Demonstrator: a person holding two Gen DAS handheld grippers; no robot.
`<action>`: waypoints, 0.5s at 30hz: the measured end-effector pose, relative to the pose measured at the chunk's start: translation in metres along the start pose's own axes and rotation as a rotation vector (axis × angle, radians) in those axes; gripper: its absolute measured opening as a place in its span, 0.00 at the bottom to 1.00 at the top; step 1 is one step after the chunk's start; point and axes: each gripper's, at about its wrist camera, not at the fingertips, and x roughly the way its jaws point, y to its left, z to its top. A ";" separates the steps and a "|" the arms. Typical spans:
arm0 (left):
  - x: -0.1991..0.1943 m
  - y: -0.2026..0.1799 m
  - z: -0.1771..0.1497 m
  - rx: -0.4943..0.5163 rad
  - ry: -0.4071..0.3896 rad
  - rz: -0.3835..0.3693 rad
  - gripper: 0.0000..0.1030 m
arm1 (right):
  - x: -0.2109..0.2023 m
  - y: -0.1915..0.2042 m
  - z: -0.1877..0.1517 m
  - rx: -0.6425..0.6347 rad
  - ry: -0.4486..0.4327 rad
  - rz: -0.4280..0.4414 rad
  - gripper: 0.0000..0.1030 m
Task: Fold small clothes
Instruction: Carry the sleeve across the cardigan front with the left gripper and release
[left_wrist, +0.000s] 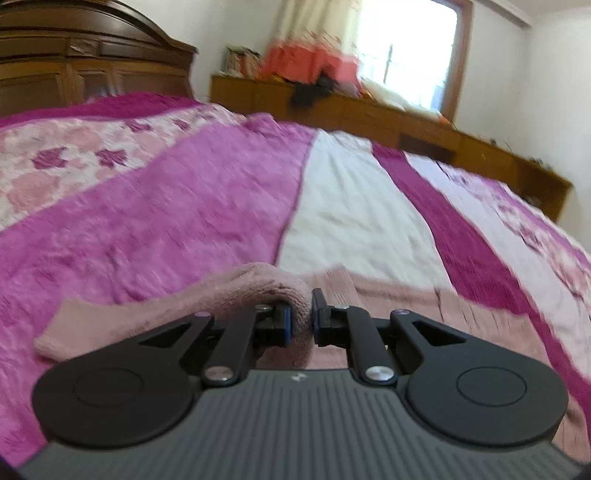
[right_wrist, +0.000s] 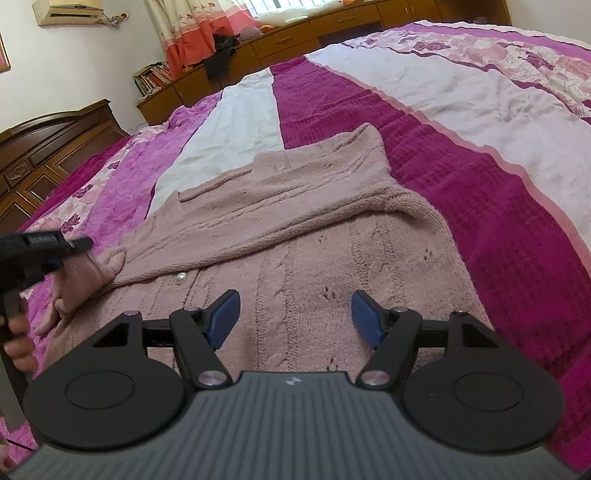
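Observation:
A dusty-pink knitted cardigan lies spread on the bed, one sleeve folded across its body, a pearl button on its front. My left gripper is shut on a bunched fold of the cardigan's sleeve and holds it a little above the bedspread. It also shows at the left edge of the right wrist view, gripping the sleeve end. My right gripper is open and empty, hovering just over the cardigan's lower body.
The bed has a magenta, white and floral bedspread. A dark wooden headboard stands at one end. A low wooden cabinet with books and clothes runs along the far wall under a window with curtains.

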 end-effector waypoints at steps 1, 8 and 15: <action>0.002 -0.002 -0.004 0.010 0.019 -0.008 0.13 | 0.000 0.000 0.000 0.001 -0.001 0.001 0.71; 0.017 -0.007 -0.024 0.076 0.178 -0.020 0.24 | 0.001 -0.003 -0.002 0.011 -0.002 0.009 0.71; 0.012 -0.014 -0.033 0.128 0.216 -0.017 0.50 | -0.002 -0.006 -0.002 0.025 -0.003 0.017 0.71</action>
